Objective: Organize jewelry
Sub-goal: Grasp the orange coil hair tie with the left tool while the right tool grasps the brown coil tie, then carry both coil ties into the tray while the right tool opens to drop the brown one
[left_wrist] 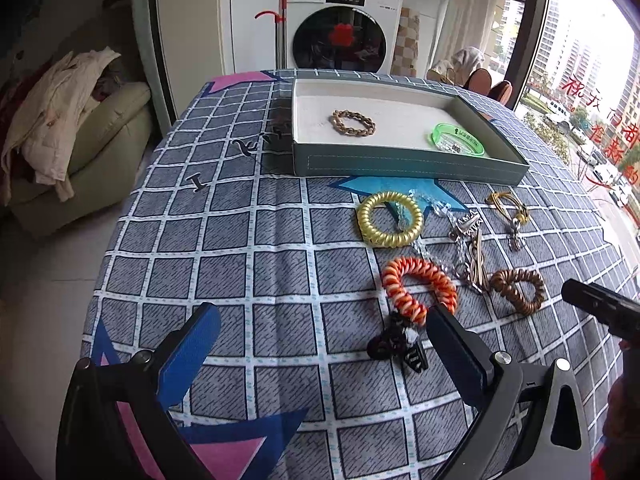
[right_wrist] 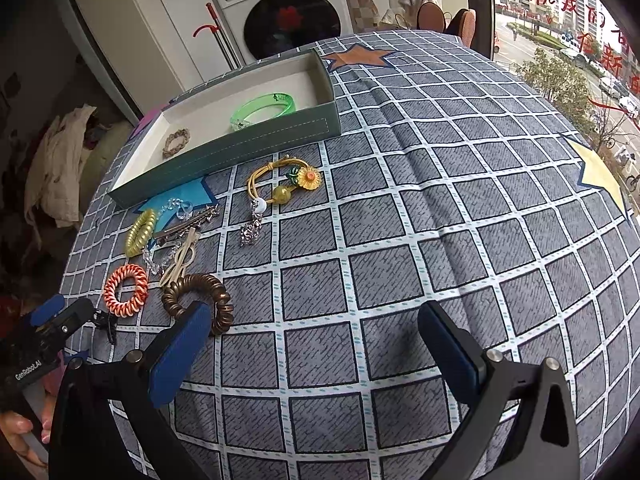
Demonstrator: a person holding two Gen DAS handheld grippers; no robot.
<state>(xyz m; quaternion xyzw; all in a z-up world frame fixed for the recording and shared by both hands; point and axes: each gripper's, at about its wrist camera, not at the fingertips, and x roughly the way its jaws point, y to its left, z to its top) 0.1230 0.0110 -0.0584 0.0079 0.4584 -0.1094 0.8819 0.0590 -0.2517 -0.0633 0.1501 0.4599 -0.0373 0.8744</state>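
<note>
A teal tray (left_wrist: 400,165) with a white floor holds a brown braided bracelet (left_wrist: 353,122) and a green bangle (left_wrist: 458,140). In front of it on the checked cloth lie a yellow coil tie (left_wrist: 390,219), an orange-white coil tie (left_wrist: 418,288), a brown coil tie (right_wrist: 200,296), a black hair clip (left_wrist: 396,344), silver clips (left_wrist: 466,228) and a sunflower cord bracelet (right_wrist: 288,180). My left gripper (left_wrist: 324,332) is open, its right finger beside the black clip. Nothing is between the fingers of my open right gripper (right_wrist: 316,332), whose left finger overlaps the brown coil.
The table's left edge (left_wrist: 120,232) drops to a tiled floor, with a pale sofa (left_wrist: 100,152) piled with clothes beyond. A washing machine (left_wrist: 340,24) stands behind the table. A window (right_wrist: 580,40) runs along the right. A hand (right_wrist: 20,424) holds the left gripper.
</note>
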